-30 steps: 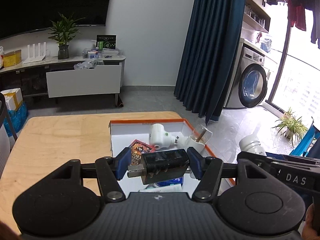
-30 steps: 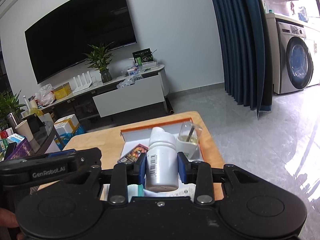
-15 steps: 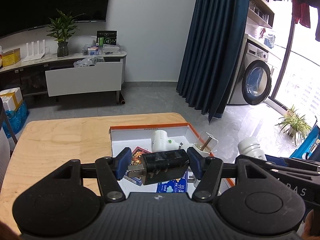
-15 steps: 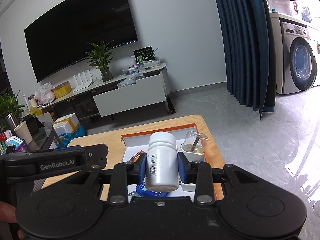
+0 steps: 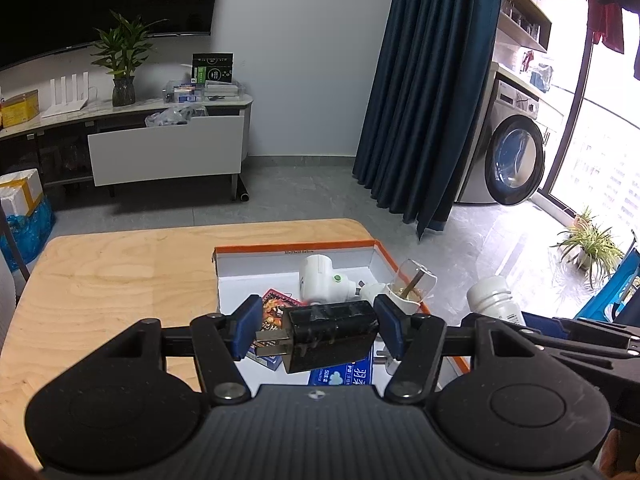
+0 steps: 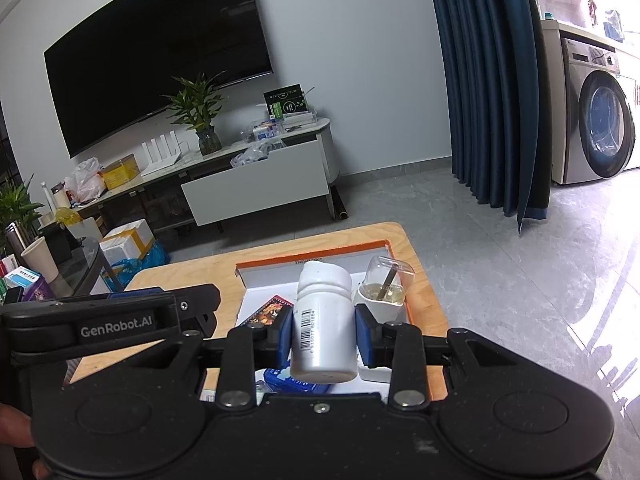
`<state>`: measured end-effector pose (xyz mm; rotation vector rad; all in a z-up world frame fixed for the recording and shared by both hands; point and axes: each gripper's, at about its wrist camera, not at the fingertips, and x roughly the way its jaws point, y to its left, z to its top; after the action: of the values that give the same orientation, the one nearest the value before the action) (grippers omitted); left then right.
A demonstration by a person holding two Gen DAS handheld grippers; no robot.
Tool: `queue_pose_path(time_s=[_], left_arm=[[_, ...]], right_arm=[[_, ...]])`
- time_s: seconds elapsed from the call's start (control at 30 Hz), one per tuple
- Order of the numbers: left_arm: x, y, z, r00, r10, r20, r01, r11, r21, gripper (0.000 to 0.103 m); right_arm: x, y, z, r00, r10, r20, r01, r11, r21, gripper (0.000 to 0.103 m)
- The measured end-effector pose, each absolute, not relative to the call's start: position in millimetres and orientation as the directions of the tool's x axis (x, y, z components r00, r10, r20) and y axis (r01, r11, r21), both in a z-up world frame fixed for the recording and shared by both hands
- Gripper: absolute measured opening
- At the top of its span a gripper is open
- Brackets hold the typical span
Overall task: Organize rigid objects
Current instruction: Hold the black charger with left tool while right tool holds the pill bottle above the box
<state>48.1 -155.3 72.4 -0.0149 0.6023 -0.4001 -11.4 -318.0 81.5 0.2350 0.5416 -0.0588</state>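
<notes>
Now nearer, left gripper [image 5: 316, 330] clamping black charger [image 5: 332, 336], right gripper [image 6: 323, 334] clamping white bottle [image 6: 323, 328], box [image 5: 296, 249] more exposed.

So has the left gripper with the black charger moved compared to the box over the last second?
Yes. The left gripper, shut on the black charger, has pulled back toward the near end of the orange-edged box, whose far wall now sits higher in view.

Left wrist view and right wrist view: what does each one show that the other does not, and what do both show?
Only the left wrist view shows the black plug adapter held in the left gripper, and the potted plant on the floor by the window.

Only the right wrist view shows the paper cup at the far left.

Both show the white bottle held in the right gripper, the orange-rimmed box and the washing machine.
</notes>
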Motion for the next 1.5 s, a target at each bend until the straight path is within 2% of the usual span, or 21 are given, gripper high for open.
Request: queue_pose_path(time_s=[0.8,1.5], left_arm=[[65,-159,53,0.714,-0.382,-0.587,0.348,0.921,-0.176,0.062],[77,-178,45,0.691,-0.399,-0.603,0.38,0.91,-0.166,0.062]], right_arm=[[4,-324,57,0.815,0.009,-0.58,0.135,0.97,0.204,0.04],[17,-327,42,0.792,0.018,-0.61,0.143,0.966,0.215,0.04]])
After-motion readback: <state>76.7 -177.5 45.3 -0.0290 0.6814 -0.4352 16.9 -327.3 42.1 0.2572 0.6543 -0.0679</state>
